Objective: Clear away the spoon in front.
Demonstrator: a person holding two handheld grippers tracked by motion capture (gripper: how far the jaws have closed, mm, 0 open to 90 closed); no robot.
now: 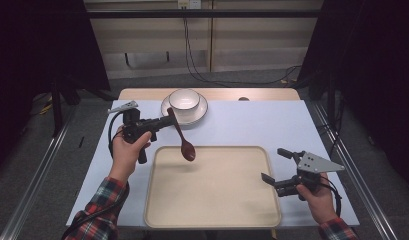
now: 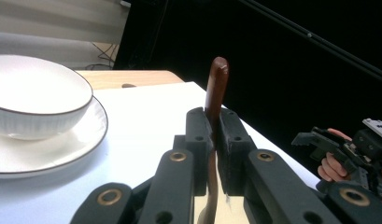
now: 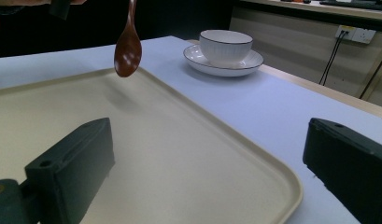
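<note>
Fingers [image 2: 235,140] pinching spoon [image 1: 182,137], handle middle hidden, bowl end cropped

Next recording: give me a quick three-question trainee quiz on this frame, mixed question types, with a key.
1. True or false: the left gripper is shut on the spoon.
2. Where does the spoon's bowl end hang?
A. inside the white bowl
B. above the far edge of the tray, clear of it
C. flat on the white cloth
3. Fill in: the white bowl stands on a ___ at the far side of the table.

Key
1. True: the jaws clamp the handle, as the left gripper view shows.
2. B
3. saucer. The right gripper is open beside the tray's right edge and holds nothing.
</note>
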